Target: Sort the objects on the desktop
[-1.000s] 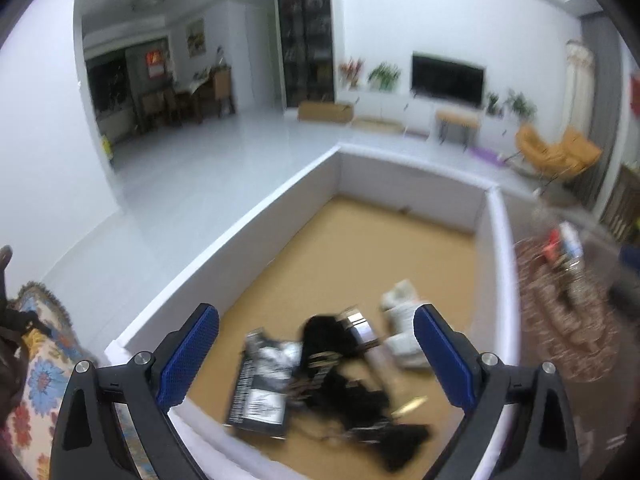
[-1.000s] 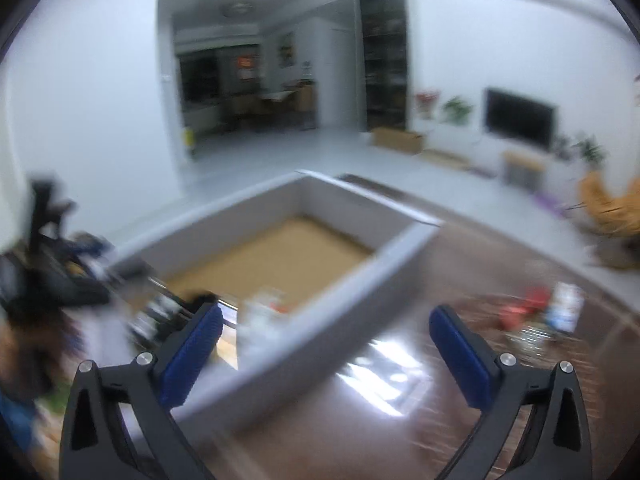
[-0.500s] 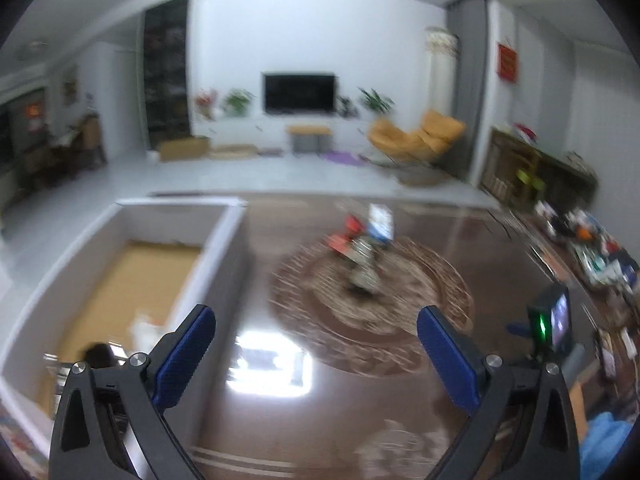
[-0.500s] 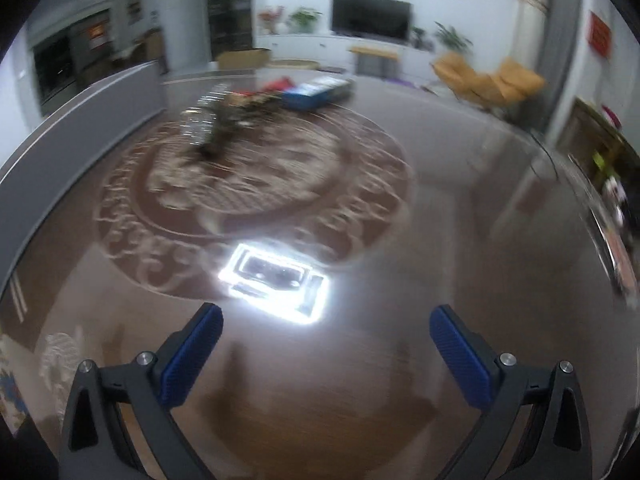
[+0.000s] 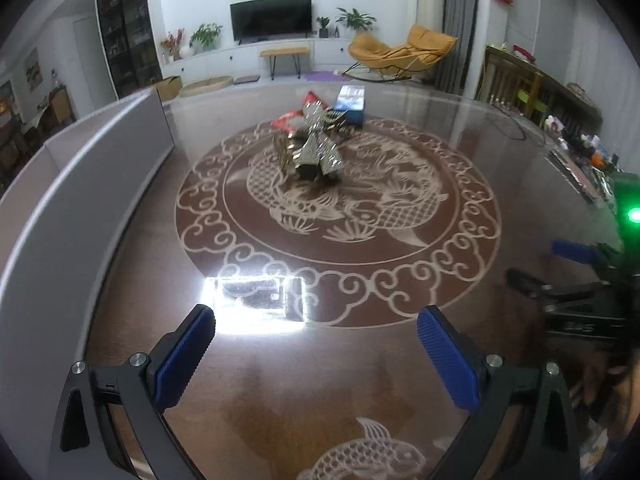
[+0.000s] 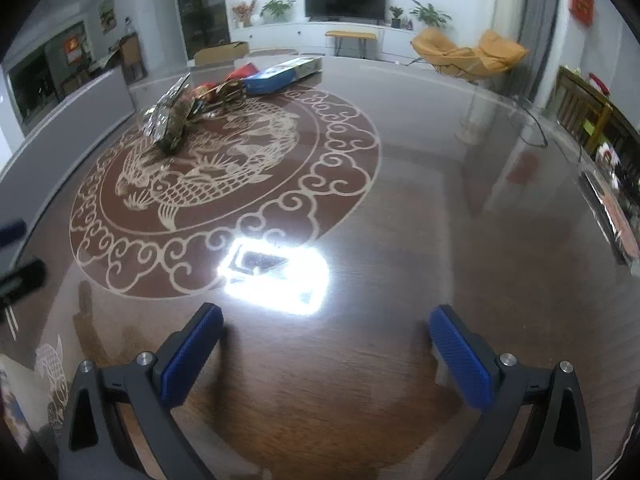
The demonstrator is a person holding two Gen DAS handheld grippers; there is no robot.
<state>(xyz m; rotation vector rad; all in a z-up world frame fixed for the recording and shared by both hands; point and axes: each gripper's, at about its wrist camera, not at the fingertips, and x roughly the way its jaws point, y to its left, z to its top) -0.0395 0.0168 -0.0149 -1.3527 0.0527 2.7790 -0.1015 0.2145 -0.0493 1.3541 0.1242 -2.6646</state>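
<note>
Compared with the frame half a second earlier, the left wrist view has swung further right: the white bin wall [image 5: 86,172] now occupies only the left edge, its interior is out of sight, and the pile of packets [image 5: 314,148] appears larger. The right wrist view has sharpened from motion blur, and the pile of packets [image 6: 176,118] sits further to the upper left.

The left gripper [image 5: 316,354] has its blue-padded jaws spread wide apart, holding nothing, above the glossy brown tabletop [image 5: 320,400]. The right gripper [image 6: 326,354] is likewise spread wide and empty. In the left wrist view, the right gripper [image 5: 576,280] is visible at the right edge.

The pile lies on the round dragon medallion [image 5: 340,216], well ahead of both grippers. A blue box [image 5: 351,104] and a red packet [image 5: 289,119] lie at the far side of the pile. A bright lamp reflection [image 5: 256,304] lies between the pile and the left gripper.
</note>
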